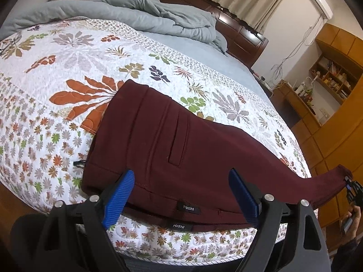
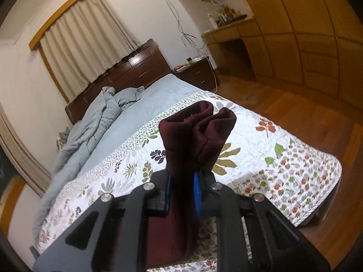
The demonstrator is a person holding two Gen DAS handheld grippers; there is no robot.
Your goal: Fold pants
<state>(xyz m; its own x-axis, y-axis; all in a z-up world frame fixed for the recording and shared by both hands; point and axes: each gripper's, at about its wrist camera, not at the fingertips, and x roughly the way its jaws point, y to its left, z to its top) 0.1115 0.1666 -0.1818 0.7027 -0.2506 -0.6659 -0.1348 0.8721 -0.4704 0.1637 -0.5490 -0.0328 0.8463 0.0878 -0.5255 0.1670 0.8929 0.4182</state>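
Gripping both leg cuffs bunched between its blue pads, the right hand-held gripper (image 2: pixel 182 190) holds the far end of the maroon pants (image 1: pixel 172 149) lifted off the bed (image 1: pixel 68 72). The waistband lies just ahead of the left hand-held gripper (image 1: pixel 181 190), whose jaws stand wide and empty above it. With nothing pinning the waist, carrying the cuffs over would likely drag the whole garment across the quilt. One cuff could also slip free, leaving a crooked fold.
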